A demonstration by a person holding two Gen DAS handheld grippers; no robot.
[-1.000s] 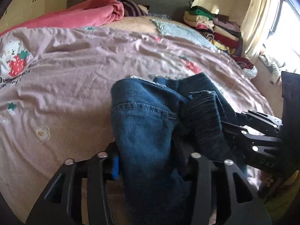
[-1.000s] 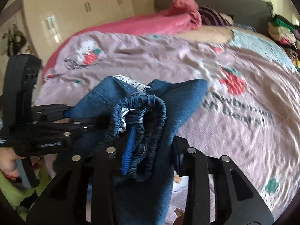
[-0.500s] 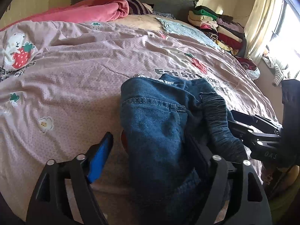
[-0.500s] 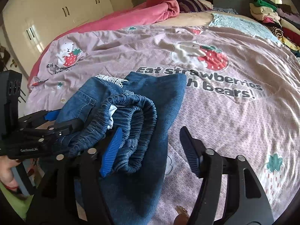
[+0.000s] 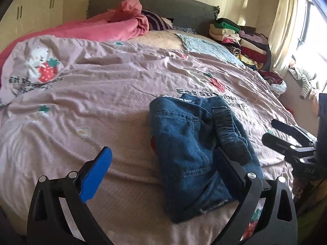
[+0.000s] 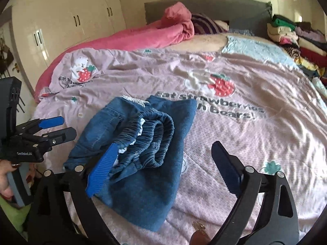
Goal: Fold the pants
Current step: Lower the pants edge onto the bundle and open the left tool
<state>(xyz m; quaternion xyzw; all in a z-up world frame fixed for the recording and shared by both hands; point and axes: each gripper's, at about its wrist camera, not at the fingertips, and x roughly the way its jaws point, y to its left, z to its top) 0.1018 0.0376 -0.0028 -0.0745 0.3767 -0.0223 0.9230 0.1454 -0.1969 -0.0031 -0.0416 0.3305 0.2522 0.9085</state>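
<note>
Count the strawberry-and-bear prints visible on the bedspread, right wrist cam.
2. One bear print sits near the bedspread's far-left corner; the other lies mid-bed, just beyond the folded jeans. The jeans or the bed's edges may hide more.

Bright daylight pours from the window point(image 5: 314, 30) at upper right, blown out white; fisheye edges curve and darken, nearby fabric slightly blurred.

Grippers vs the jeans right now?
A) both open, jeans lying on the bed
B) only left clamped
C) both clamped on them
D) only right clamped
A: the left gripper and right gripper both gape wide, and the jeans lie bunched on the bedspread.
</note>
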